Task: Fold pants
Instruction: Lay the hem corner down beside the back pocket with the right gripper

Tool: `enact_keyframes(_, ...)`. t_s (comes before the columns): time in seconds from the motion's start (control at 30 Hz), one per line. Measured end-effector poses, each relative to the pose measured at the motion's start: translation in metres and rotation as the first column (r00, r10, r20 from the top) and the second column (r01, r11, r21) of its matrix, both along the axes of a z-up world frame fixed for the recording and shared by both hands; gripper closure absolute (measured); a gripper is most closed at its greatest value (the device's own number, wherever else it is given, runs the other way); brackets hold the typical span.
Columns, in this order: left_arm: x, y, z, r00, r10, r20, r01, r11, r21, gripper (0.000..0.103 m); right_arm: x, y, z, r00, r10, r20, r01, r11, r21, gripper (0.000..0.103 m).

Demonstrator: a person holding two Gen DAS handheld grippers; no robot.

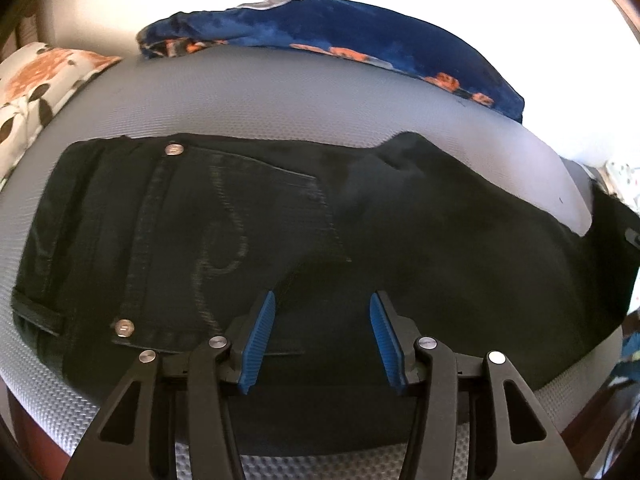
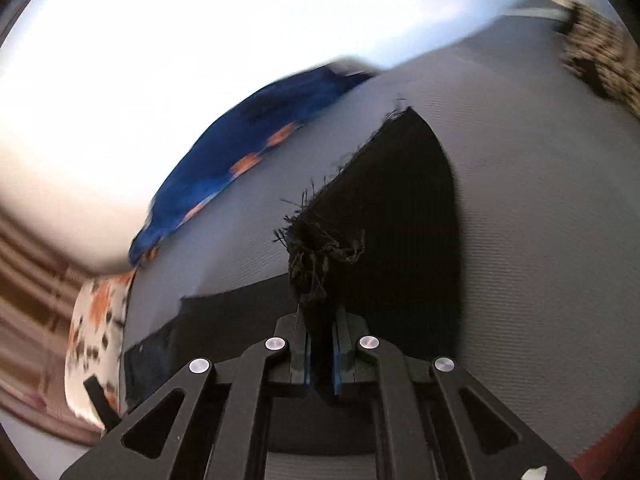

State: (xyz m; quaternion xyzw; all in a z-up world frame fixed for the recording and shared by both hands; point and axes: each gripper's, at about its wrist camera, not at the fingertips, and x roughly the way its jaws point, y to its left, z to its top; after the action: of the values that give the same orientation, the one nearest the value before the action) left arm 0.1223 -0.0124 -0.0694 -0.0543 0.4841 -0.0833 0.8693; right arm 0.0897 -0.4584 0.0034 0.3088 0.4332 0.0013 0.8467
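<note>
Black jeans (image 1: 280,232) lie flat across a grey textured mat (image 1: 260,92), back pocket and metal rivets facing up, waist to the left. My left gripper (image 1: 322,308) hovers just above the seat area with its blue pads (image 1: 258,344) apart and nothing between them. In the right wrist view, my right gripper (image 2: 320,344) is shut on the frayed hem (image 2: 316,256) of a black leg (image 2: 396,216), which is lifted off the mat (image 2: 520,220). That view is blurred by motion.
A folded blue garment with orange flowers (image 1: 340,36) lies at the mat's far edge, seen also as a blue garment (image 2: 240,152) in the right wrist view. A white cushion with an orange print (image 1: 36,84) sits at the left. A patterned item (image 2: 600,64) lies far right.
</note>
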Motion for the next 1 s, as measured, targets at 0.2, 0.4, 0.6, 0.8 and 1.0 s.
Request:
enact_keyframes(0.2, -0.007, 0.023, 0.005, 1.000, 0.023, 0.005, -0.023, 1.000, -0.021, 0.052, 0.047, 0.084, -0.010, 0.981, 0.192, -0.020, -0.192, 0.981, 0.010, 0.095)
enact_keyframes(0.4, -0.011, 0.036, 0.006, 0.999, 0.005, -0.034, -0.005, 1.000, -0.015, 0.052, 0.069, 0.175, -0.038, 0.919, 0.385, -0.083, -0.387, 0.922, -0.001, 0.095)
enact_keyframes(0.6, -0.014, 0.045, 0.006, 0.999, 0.024, -0.027, -0.022, 0.999, 0.048, 0.052, 0.069, 0.244, -0.061, 0.833, 0.537, -0.132, -0.541, 0.841, 0.005, 0.095)
enact_keyframes(0.8, -0.015, 0.049, 0.008, 1.000, 0.018, -0.025, -0.017, 0.999, 0.029, 0.052, 0.057, 0.274, -0.082, 0.765, 0.607, -0.212, -0.627, 0.778, -0.036, 0.094)
enact_keyframes(1.0, -0.015, 0.055, 0.009, 0.999, 0.025, -0.035, -0.025, 1.000, -0.003, 0.052, 0.051, 0.279, -0.085, 0.740, 0.630, -0.235, -0.658, 0.750, -0.062, 0.086)
